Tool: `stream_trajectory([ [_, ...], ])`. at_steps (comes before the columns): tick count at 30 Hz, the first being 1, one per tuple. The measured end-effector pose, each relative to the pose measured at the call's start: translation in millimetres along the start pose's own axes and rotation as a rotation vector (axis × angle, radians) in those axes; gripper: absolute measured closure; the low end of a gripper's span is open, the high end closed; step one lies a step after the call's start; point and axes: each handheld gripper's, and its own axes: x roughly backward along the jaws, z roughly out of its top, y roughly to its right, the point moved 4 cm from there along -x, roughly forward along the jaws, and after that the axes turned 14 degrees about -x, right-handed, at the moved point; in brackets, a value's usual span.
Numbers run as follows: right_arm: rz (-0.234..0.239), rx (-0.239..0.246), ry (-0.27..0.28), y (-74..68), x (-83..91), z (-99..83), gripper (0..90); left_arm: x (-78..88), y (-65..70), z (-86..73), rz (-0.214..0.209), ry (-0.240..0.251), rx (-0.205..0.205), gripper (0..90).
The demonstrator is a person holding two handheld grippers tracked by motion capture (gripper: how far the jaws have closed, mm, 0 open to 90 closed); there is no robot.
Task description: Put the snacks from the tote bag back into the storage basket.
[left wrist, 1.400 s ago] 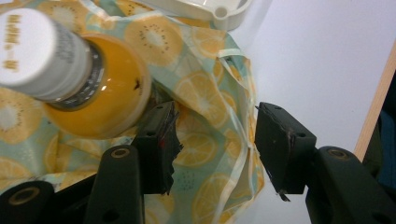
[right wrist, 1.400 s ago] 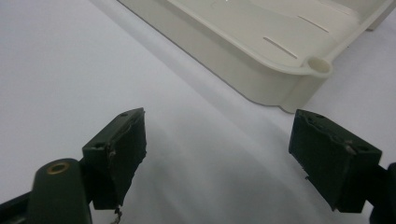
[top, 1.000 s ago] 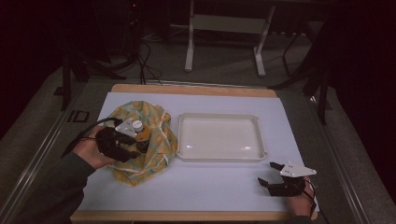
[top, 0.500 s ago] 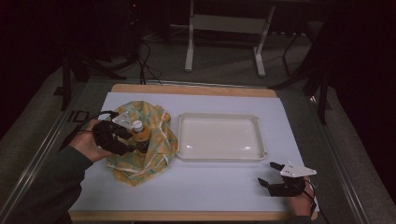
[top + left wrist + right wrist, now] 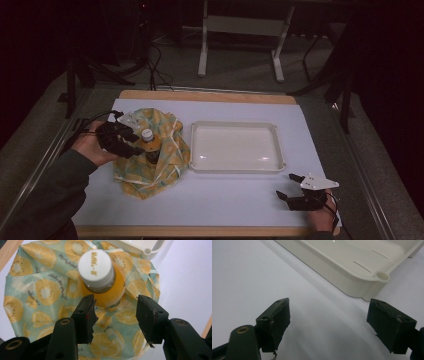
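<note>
standing bottle [image 5: 101, 277] between left gripper [image 5: 115, 315] jaws

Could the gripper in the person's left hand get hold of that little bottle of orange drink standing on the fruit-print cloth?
Probably yes. The left hand-held gripper is open right beside the small white-capped bottle of orange liquid, with only the soft citrus-print cloth underneath and nothing standing between them. Whether the jaws are wide enough for the bottle's body is hard to judge.
</note>
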Motion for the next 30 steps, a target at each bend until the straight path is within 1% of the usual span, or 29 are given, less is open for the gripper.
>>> stream_trajectory([
  [2, 0.0, 0.003, 0.001, 0.1, -0.1, 0.1, 18.3, 0.5, -1.9, 1.1, 0.0, 0.001, 0.007, 49.7],
  [6, 0.0, -0.001, -0.002, -0.2, 0.0, -0.1, 18.4, 0.6, -6.0, 3.7, -0.002, 0.0, 0.006, 49.7],
  [11, 0.002, -0.002, -0.001, 0.0, 0.0, 0.0, 18.3, -1.3, -11.3, 6.4, -0.003, -0.017, 0.008, 48.8],
  [17, 0.003, 0.001, 0.002, 0.2, 0.0, 0.1, 18.1, -3.7, -14.8, 9.1, -0.009, -0.013, 0.014, 48.8],
  [21, 0.004, -0.002, -0.002, 0.0, 0.0, 0.0, 18.1, -4.5, -17.6, 11.9, -0.002, -0.012, 0.014, 50.0],
  [27, 0.006, -0.002, -0.001, 0.0, 0.1, 0.0, 18.1, -9.4, -21.3, 15.4, -0.011, -0.032, 0.011, 50.8],
  [30, 0.006, -0.002, -0.002, 0.0, 0.1, 0.1, 18.1, -11.3, -22.5, 17.2, -0.016, -0.027, 0.016, 51.0],
])
